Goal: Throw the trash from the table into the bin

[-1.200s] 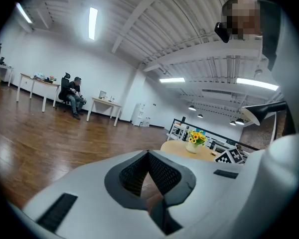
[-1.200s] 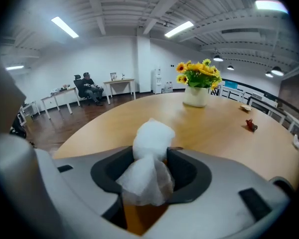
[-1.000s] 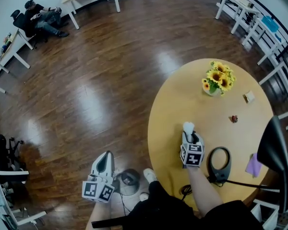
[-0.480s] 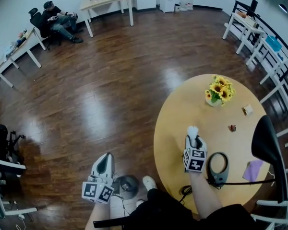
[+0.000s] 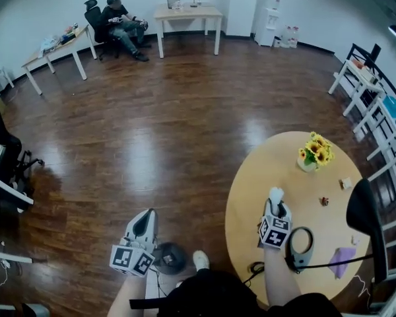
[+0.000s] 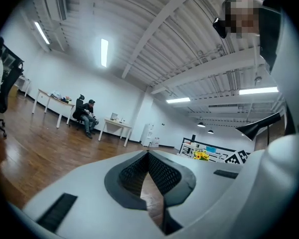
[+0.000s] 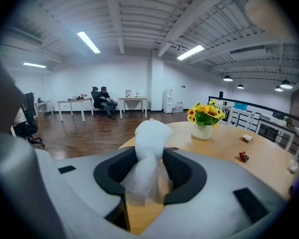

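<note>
At the far left the left hand-held gripper [image 5: 144, 216] hangs over the wooden floor [image 5: 119, 144], beside the person's leg. The left gripper view shows its jaws pressed together with nothing between them [image 6: 148, 154]. Just to its right, on the floor by the person's shoe, sits a dark round container [image 5: 170, 257]. It may be the bin, though from this steep angle I can't be sure. Next comes the round wooden surface [image 5: 247, 190], and above its near edge is the right hand-held gripper [image 5: 275, 205]. Its jaws pinch a white wad [image 5: 275, 194] of crumpled paper or plastic. In the right gripper view the wad [image 7: 149, 136] is squeezed at its waist between the pads and bulges out above them, clear of the wood. Further right lie a black lamp base [image 5: 301, 242], a small red scrap [image 5: 324, 201], a vase of sunflowers [image 5: 315, 152], a purple sheet [image 5: 341, 261] and a small pale piece [image 5: 346, 183]. The step in hand looks like the carry: one piece of trash is picked up and off the surface but not yet binned. The next move calls for swinging the right hand-held gripper leftward past the edge of the surface and down over the container, with the pinch kept firm. The jaws should spread only once the wad is above the opening. The red scrap, the purple sheet and the pale piece would then need fetching.
</note>
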Demonstrator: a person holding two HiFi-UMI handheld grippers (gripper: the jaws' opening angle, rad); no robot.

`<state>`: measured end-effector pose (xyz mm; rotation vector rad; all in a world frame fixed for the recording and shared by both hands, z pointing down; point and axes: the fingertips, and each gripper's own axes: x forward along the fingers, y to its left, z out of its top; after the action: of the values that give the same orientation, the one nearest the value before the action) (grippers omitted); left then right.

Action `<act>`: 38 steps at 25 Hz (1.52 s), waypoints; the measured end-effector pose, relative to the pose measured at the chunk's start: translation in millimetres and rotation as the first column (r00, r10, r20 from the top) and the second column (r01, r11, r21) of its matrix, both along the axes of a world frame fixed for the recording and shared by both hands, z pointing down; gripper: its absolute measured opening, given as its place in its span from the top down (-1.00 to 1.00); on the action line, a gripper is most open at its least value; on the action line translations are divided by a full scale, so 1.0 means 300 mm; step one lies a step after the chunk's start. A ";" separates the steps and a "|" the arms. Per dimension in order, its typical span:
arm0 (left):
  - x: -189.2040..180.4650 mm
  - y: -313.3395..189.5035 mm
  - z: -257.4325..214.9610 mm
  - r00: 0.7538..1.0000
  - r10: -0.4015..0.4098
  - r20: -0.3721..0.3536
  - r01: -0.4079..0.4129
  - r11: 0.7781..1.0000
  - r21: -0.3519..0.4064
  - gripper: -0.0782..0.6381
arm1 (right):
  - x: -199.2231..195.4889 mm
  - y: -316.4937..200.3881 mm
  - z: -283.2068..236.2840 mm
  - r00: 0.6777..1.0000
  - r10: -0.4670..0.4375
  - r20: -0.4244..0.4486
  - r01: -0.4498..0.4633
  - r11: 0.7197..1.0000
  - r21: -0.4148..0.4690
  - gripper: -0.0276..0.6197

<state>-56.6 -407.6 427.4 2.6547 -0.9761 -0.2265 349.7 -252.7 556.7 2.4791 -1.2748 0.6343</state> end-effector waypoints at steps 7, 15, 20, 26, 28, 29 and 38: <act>-0.166 0.022 -0.035 0.996 -0.084 -0.022 0.085 0.996 0.026 0.78 | -0.063 -0.041 -0.057 0.999 -0.044 -0.021 0.044 0.998 0.039 0.44; -0.408 0.122 -0.099 0.977 -0.209 -0.032 0.210 0.975 0.069 0.78 | -0.337 -0.213 -0.127 0.974 -0.222 -0.039 0.225 0.967 0.116 0.44; -0.600 0.210 -0.113 0.953 -0.301 -0.042 0.304 0.950 0.079 0.78 | -0.531 -0.257 -0.170 0.944 -0.324 -0.055 0.329 0.933 0.150 0.44; -0.739 0.333 -0.103 0.931 -0.364 -0.034 0.366 0.927 0.078 0.78 | -0.779 -0.252 -0.181 0.883 -0.465 -0.059 0.468 0.869 0.161 0.44; -0.788 0.381 -0.088 0.922 -0.387 -0.024 0.388 0.919 0.070 0.78 | -0.885 -0.252 -0.182 0.849 -0.523 -0.067 0.527 0.835 0.158 0.44; -0.814 0.405 -0.075 0.917 -0.399 -0.017 0.399 0.915 0.062 0.78 | -0.939 -0.251 -0.181 0.830 -0.553 -0.069 0.556 0.817 0.154 0.44; -1.017 0.598 0.020 0.861 -0.509 0.027 0.509 0.861 -0.014 0.78 | -1.301 -0.194 -0.062 0.675 -0.738 -0.014 0.737 0.673 0.067 0.44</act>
<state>-361.6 -228.3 433.5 2.3279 -1.6682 -0.2962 -40.5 -310.8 538.2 1.7195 -2.1362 0.3810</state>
